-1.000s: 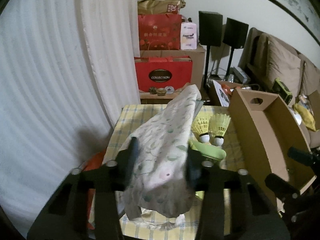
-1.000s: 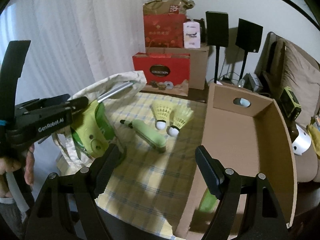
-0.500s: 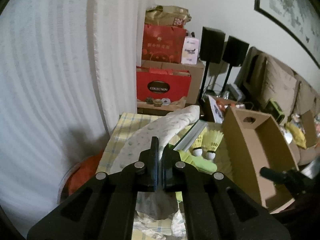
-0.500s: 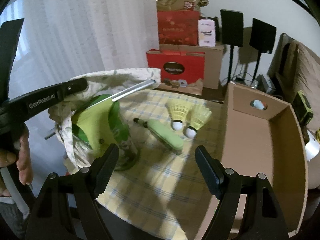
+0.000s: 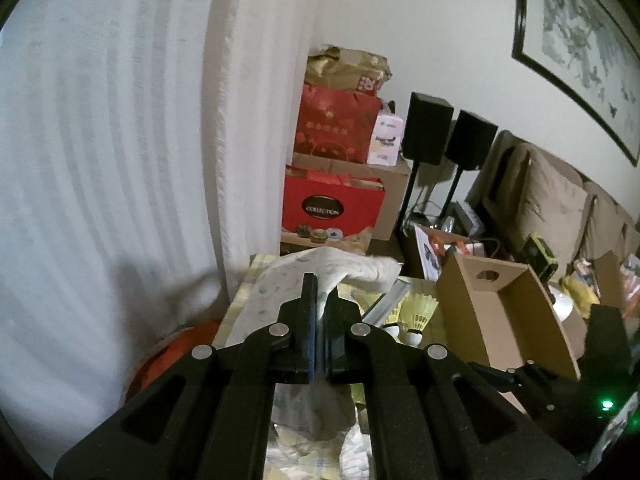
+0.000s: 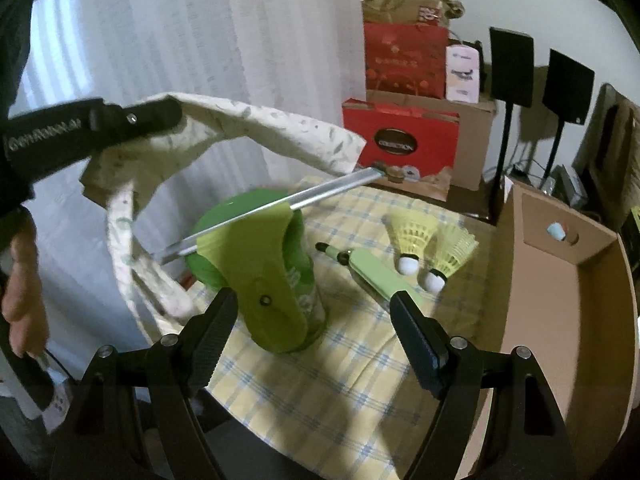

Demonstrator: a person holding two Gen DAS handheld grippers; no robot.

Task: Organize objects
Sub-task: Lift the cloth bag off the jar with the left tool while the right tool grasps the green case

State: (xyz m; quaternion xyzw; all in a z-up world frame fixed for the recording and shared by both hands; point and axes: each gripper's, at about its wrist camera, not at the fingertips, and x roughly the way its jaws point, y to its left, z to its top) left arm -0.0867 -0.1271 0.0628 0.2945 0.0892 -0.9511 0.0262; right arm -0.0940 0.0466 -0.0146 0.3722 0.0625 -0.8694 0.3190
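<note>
The left gripper (image 5: 320, 292) has clamped shut on the floral cloth (image 6: 256, 128), which it earlier only straddled, and has lifted it. The cloth now arches clear of the green can (image 6: 280, 280), exposing the metal rod (image 6: 280, 210).

Left wrist view: looks forward and down along its closed fingers, close over the table (image 5: 244, 300) edge, facing the curtain (image 5: 120, 160) corner. Right wrist view: nearer the table's front, facing the same corner. Shared: shuttlecocks (image 6: 412, 236), cardboard box (image 5: 504, 320), cloth (image 6: 256, 128).
</note>
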